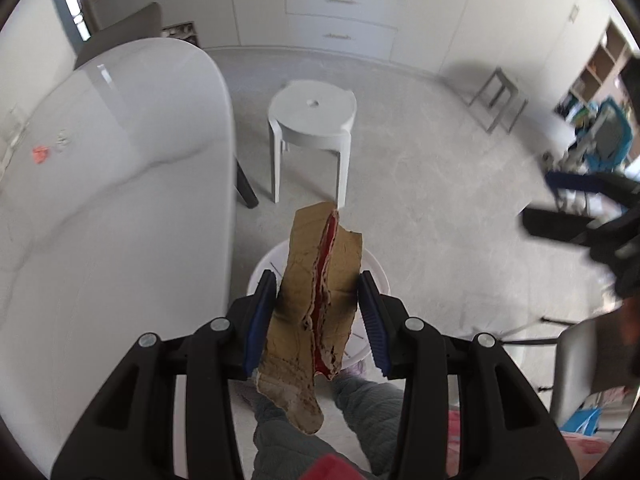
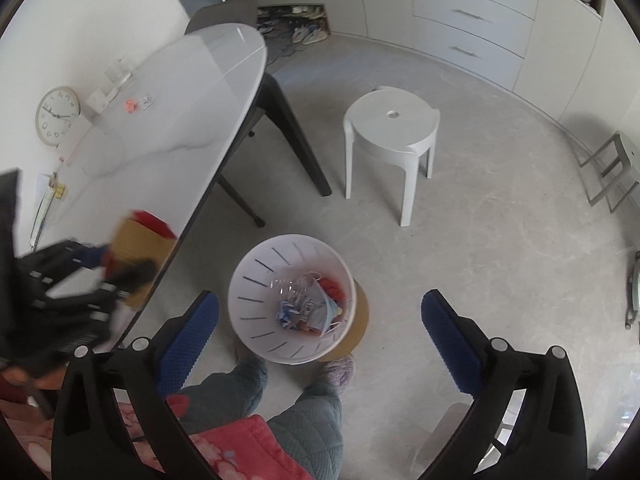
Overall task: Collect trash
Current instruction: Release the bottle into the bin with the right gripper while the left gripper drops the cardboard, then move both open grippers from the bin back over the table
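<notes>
**Cardboard held above the bin**

A torn cardboard strip, long axis pointing away, is pinched in the left gripper directly over the white bin on the floor. The right gripper gapes wide, empty.

Soft, even daylight fills both views. Glare streaks the glossy table. Fisheye distortion bends the edges, and the opposite gripper smears with motion blur in each view.
</notes>
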A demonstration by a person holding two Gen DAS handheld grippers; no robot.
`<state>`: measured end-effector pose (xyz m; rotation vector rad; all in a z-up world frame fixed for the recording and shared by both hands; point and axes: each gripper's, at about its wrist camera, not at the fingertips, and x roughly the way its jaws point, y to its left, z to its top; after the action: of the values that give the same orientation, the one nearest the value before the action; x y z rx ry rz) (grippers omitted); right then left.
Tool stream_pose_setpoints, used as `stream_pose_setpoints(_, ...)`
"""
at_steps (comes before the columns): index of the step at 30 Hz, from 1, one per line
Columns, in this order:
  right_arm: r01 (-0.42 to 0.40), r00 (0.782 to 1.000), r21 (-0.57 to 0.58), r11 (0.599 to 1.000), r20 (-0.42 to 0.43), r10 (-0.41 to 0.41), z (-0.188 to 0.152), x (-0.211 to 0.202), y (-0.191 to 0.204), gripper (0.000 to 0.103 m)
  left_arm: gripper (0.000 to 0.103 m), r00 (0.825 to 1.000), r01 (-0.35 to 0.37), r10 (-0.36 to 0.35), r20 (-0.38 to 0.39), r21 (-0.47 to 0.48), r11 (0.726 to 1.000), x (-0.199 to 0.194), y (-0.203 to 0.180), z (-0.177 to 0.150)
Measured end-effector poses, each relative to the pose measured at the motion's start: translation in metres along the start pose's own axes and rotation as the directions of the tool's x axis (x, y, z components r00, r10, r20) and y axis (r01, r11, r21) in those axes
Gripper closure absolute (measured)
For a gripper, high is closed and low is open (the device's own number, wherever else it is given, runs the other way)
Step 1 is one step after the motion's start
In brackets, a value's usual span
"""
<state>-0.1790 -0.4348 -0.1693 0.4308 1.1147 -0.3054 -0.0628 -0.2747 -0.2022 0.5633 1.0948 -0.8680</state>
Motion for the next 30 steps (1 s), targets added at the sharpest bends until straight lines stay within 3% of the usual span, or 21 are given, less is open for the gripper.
stream_pose_setpoints(3, -0.009, 1.000, 0.031, 0.999, -0.020, 0.009, -0.003, 0.007, -0.013, 0.003, 0.055, 0.999, 0.021, -0.019, -0.051, 0.036, 0.999, 0.028, -0.010, -0.005)
stream_pose_setpoints(4, -0.017, 0.999, 0.042, 0.999, -0.032, 0.019, -0.004, 0.010, -0.016, 0.002, 0.046, 0.997, 0.034, -0.032, -0.073, 0.030, 0.999, 0.041, -0.012, -0.008)
stream_pose_setpoints(6, -0.042, 0.998, 0.061, 0.997, -0.046, 0.045, -0.007, 0.016, -0.022, 0.003, 0.037, 0.993, 0.040, -0.038, -0.115, 0.017, 0.999, 0.065, -0.014, -0.014)
stream_pose_setpoints(12, -0.058, 0.996, 0.080, 0.995, -0.061, 0.063, -0.011, 0.019, -0.026, 0.003, 0.025, 0.991, 0.020, -0.018, -0.136, 0.014, 1.000, 0.083, -0.019, -0.019)
stream_pose_setpoints(15, -0.059, 0.996, 0.080, 0.995, -0.055, 0.063, -0.011, 0.017, -0.028, 0.003, 0.014, 0.995, 0.013, -0.014, -0.100, -0.008, 1.000, 0.069, -0.018, -0.013)
stream_pose_setpoints(21, -0.076, 0.997, 0.079, 0.994, -0.011, 0.077, -0.005, 0.005, -0.030, 0.003, 0.010, 0.997, -0.055, 0.054, -0.063, -0.014, 0.998, 0.027, -0.017, -0.001)
stream_pose_setpoints(30, -0.154, 0.987, 0.037, 0.987, 0.047, 0.153, 0.019, -0.001, -0.019, 0.003, 0.008, 0.984, -0.110, 0.131, 0.123, -0.160, 0.981, -0.088, 0.013, 0.027)
